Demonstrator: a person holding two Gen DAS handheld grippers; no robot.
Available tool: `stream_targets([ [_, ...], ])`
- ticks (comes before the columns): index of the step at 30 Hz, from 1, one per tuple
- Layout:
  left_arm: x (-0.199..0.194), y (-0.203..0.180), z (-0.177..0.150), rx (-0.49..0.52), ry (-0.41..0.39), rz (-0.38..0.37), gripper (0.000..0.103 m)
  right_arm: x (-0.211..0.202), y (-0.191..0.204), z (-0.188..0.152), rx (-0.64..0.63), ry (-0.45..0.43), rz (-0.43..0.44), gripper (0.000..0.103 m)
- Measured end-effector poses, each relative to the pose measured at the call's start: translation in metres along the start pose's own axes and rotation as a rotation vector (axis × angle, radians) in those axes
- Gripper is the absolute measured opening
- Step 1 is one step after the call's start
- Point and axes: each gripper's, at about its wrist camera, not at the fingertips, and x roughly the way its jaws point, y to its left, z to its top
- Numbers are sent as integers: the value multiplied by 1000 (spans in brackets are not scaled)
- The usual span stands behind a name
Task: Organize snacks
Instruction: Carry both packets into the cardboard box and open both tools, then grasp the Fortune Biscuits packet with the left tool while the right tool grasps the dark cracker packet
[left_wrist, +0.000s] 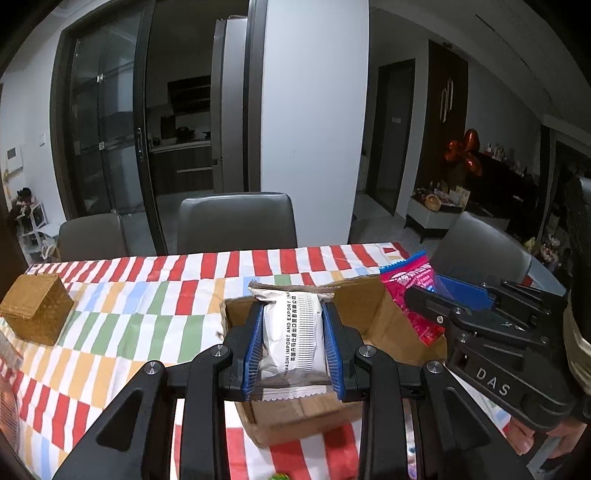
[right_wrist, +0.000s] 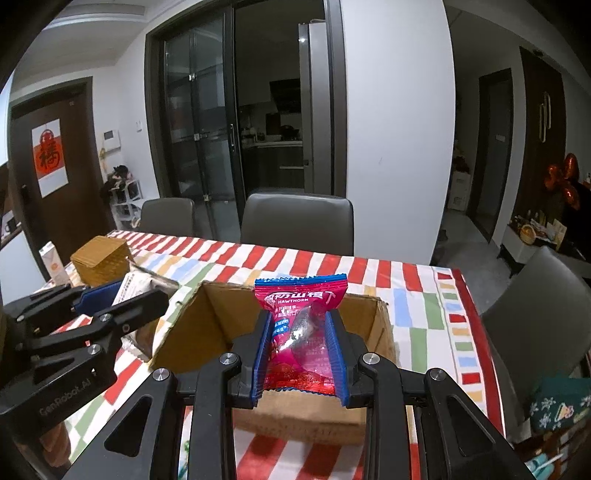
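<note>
Left gripper (left_wrist: 291, 325) is clamped on a white snack pack (left_wrist: 291, 343), right gripper (right_wrist: 300, 343) on a pink hawthorn packet (right_wrist: 301, 332). Both sit mid-frame over the cardboard box (right_wrist: 207, 328), whose inside is mostly blocked, so can't tell what's in there.

Two snack packets (left_wrist: 291, 332), one cardboard box (right_wrist: 295, 417), three chairs (right_wrist: 295, 221).

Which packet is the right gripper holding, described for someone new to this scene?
Over the striped tablecloth stands an open cardboard box. Above it the right gripper clamps a snack packet, red-pink and printed HAWTHORN; the left gripper's packet is white.
</note>
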Motion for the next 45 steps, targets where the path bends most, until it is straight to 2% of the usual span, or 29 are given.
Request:
stream_targets([
  [2,12,3,4,6,9,3,32,10,-1,1,7,11,3,30],
  [3,14,4,5,8,13,5,36,15,-1,2,7,13,4,31],
  [4,18,5,7,11,22,12,47,20,-2,3,7,11,3,38],
  [5,21,7,7,13,24,25,51,23,-2,3,8,12,-4,52],
  [6,20,7,5,13,20,33,54,26,-3,2,15,10,-24,58],
  [8,15,8,-2,17,16,45,57,26,-4,1,19,6,-48,58],
  [16,-30,6,-32,13,8,41,70,-6,6,-21,-6,10,-34,60],
  [31,-133,-15,-104,66,-8,21,81,-104,44,-86,-73,-24,-10,64],
  [36,-147,-23,-136,114,30,29,83,-119,52,-116,-96,11,-14,65],
  [38,-149,-27,-149,134,50,47,84,-122,53,-129,-107,32,-23,68],
  [45,-140,-37,-193,148,179,10,84,-124,53,-167,-153,136,-54,68],
])
